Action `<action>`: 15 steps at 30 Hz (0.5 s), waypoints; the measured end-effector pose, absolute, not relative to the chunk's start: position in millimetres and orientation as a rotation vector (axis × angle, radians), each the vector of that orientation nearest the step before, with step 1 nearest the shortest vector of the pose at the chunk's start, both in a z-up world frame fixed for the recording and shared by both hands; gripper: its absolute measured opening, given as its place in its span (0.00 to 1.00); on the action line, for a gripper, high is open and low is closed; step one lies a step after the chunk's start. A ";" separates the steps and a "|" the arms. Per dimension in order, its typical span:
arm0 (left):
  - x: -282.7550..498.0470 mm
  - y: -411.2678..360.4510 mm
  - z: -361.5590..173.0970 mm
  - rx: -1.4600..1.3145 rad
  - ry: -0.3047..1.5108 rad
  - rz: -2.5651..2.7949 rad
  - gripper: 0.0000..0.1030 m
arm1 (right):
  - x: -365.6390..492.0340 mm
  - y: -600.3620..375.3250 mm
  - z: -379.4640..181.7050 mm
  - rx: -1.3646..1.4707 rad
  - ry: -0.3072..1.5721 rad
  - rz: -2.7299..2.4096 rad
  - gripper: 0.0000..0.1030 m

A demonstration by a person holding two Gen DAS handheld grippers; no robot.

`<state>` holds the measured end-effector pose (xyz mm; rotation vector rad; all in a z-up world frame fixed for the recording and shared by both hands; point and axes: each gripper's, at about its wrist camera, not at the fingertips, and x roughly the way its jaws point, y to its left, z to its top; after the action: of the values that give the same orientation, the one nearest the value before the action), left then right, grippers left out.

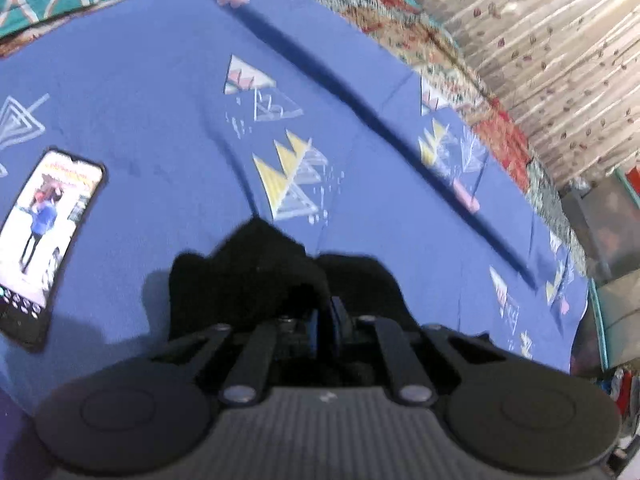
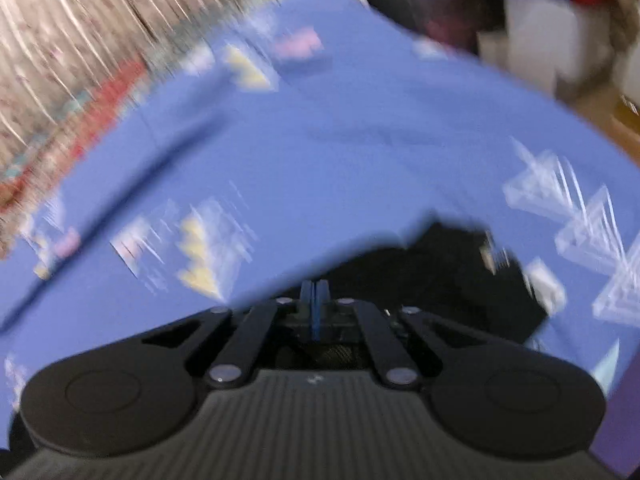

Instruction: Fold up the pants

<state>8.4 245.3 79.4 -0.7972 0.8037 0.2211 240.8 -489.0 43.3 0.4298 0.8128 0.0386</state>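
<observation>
Up close in the left wrist view, the left gripper (image 1: 325,312) is clamped on bunched black pants (image 1: 256,276), whose fabric hides the fingertips. They sit over a blue patterned bedsheet (image 1: 160,92), with a lit smartphone (image 1: 44,236) lying apart on it, partly cut off at the frame edge. Across in the heavily blurred right wrist view, the right gripper (image 2: 316,300) has its fingers pressed together on the pants (image 2: 448,276); their outline is smeared.

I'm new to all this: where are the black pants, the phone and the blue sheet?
black pants (image 1: 248,276), left wrist view, bunched cloth.
phone (image 1: 44,236), left wrist view, lit screen.
blue sheet (image 1: 140,92), left wrist view, bare patch.
</observation>
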 end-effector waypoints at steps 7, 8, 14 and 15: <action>-15.9 258.0 86.7 -0.847 0.746 0.250 0.06 | 253.9 -493.3 109.1 0.399 0.689 0.108 0.22; -17.8 258.0 83.9 -0.855 0.753 0.252 0.06 | 250.7 -493.5 102.4 0.393 0.724 0.124 0.43; -25.4 253.6 72.3 -0.898 0.769 0.261 0.06 | 204.8 -446.7 51.5 0.117 0.822 0.207 0.69; -25.6 251.7 72.1 -0.893 0.770 0.261 0.06 | 202.7 -435.3 40.2 0.028 0.837 0.205 0.59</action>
<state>-25.6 251.7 72.1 -0.8929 0.7697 0.2614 202.7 -435.3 40.2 0.0282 0.8369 0.2049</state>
